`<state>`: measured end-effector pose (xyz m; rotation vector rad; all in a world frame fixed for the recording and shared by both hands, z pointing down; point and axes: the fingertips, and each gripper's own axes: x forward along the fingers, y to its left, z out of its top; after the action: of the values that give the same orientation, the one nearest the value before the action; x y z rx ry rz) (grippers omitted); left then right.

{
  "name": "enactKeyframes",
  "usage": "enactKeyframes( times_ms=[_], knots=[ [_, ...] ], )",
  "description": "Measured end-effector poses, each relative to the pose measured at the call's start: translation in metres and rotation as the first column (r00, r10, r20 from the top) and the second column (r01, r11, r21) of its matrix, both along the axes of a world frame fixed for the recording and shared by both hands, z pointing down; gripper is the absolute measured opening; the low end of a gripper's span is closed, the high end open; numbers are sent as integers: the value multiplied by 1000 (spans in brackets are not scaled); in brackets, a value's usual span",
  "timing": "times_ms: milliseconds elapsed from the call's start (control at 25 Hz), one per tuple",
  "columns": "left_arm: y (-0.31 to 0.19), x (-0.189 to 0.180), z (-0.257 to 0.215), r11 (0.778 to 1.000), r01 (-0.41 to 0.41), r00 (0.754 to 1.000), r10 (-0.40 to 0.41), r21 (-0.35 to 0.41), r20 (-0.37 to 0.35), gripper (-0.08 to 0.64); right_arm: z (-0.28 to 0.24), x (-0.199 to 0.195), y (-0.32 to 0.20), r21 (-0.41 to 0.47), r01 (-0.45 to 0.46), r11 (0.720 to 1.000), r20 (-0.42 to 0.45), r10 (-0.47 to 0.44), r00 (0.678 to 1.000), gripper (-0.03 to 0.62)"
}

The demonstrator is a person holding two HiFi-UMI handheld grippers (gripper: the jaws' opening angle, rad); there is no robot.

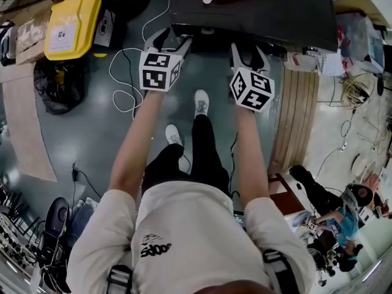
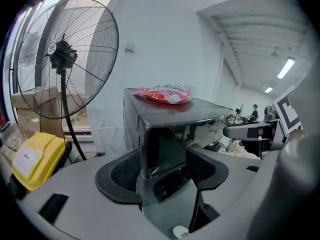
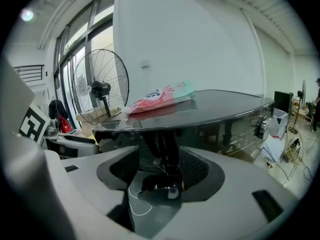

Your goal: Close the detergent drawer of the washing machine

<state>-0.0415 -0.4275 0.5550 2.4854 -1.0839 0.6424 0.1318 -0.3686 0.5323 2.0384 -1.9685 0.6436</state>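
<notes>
Nearest, at the left gripper (image 2: 164, 179): stands with jaws apart, clamps nothing. Frames, straight ahead between the two pads, what looks to be the detergent drawer (image 2: 167, 151) — a glossy dark panel at the upper front corner of the washing machine (image 2: 200, 109). Cannot tell whether either pad touches that panel. Looks very close to it, at the least.

At the right gripper (image 3: 162, 176): likewise holds its jaws wide, with nothing between them but the machine's shiny front, further along to the right of the drawer. Grips nothing.

Just past the left jaws: no tray sticking out toward them, and no gap round the drawer front that can be made out. Seems pushed home or nearly so — a judgement only, since the dark gloss hides the seam. Leaves, at most, a last press straight in from the left jaws and a check that the front sits flush with the panel beside it. After that, only drawing both grippers back.

Further off, above and beyond both pairs of jaws, on the machine's lid: a pink detergent pouch (image 2: 165, 94), lying flat and untouched.

Farthest, off to the left of the left jaws: a pedestal fan (image 2: 65, 59), with a yellow container (image 2: 32, 156) low beside its pole, well apart from the machine.
</notes>
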Motion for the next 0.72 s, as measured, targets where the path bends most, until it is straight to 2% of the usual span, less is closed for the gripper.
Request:
enactKeyframes(
  times_ms=[240, 440, 600, 720],
  knots=[
    [35, -26, -35, 1000, -11, 1000, 11, 6, 0, 280, -34, 16, 46, -18, -17, 1000, -95, 15, 995, 138],
    [69, -54, -74, 998, -37, 999, 38, 58, -7, 174, -87, 4, 80, 33, 58, 998, -215, -50, 975, 91],
    [103, -72, -113, 987, -83, 996, 84, 141, -1, 56, -130, -15, 115, 82, 119, 990, -281, -91, 955, 11],
    [134, -91, -143, 977, -103, 994, 107, 187, -11, 20, -162, -37, 147, 124, 159, 979, -310, -114, 944, 6]
  ],
)
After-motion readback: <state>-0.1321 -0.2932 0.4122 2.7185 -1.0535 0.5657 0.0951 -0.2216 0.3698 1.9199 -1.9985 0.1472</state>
